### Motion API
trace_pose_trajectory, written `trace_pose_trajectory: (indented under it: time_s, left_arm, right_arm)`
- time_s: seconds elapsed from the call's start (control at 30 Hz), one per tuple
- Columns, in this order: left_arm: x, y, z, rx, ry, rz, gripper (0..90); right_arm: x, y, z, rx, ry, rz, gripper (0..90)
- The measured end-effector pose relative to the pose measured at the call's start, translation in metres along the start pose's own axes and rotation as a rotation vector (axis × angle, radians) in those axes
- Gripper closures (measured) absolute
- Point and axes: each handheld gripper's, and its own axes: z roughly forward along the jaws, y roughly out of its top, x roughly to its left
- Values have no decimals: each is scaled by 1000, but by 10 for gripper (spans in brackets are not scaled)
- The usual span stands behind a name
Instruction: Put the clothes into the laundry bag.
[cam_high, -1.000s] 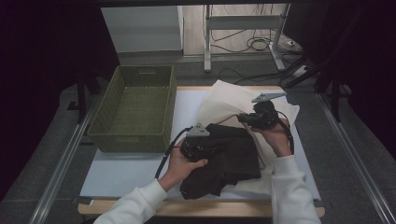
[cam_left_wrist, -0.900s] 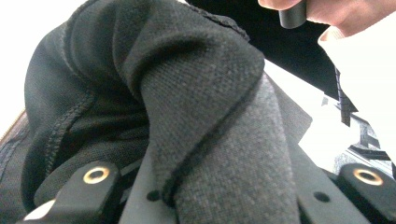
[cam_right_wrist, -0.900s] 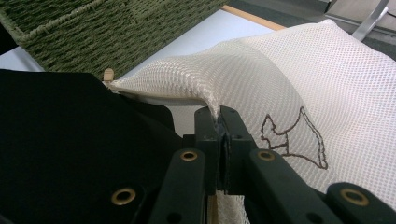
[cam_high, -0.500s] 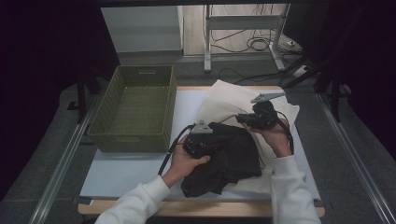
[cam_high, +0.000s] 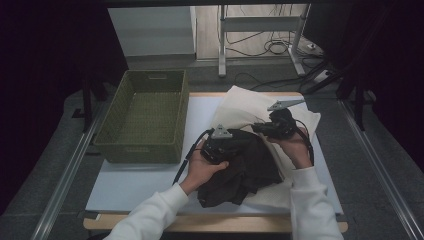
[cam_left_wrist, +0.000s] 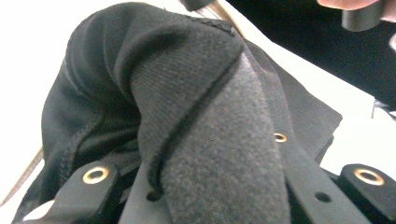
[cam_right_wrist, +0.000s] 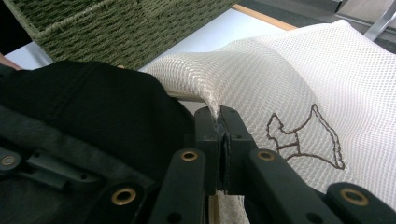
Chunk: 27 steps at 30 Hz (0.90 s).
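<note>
A black garment (cam_high: 245, 170) lies bunched on a cream mesh laundry bag (cam_high: 245, 105) at the table's right. My left gripper (cam_high: 239, 142) sits at the garment's left top edge, shut on a thick fold of the black garment (cam_left_wrist: 196, 116) that fills the space between its jaws (cam_left_wrist: 233, 182). My right gripper (cam_high: 256, 127) is just right of it, shut on a pinched edge of the mesh bag (cam_right_wrist: 289, 79), which it lifts into a ridge above its tips (cam_right_wrist: 219, 126). The garment (cam_right_wrist: 93, 107) bulges right beside that lifted edge.
A green woven basket (cam_high: 140, 150) stands at the table's left, its wall (cam_right_wrist: 116, 28) close behind the bag. White tabletop (cam_high: 140, 185) shows in front of the basket. Metal rails run along both sides of the table, and cables lie on the floor behind.
My left hand has shifted a little to the right and away with the black garment, closer to the lifted bag edge. The right hand has stayed put.
</note>
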Motion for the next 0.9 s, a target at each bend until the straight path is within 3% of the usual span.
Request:
trace_pose_trajectory:
  time_s: [0.5, 0.9]
  left_arm:
    - [4, 9, 26, 46, 27, 1, 772]
    - [13, 12, 38, 53, 43, -35, 763]
  right_arm:
    - [3, 1, 0, 4, 11, -7, 873]
    - [6, 2, 1, 7, 19, -12, 873]
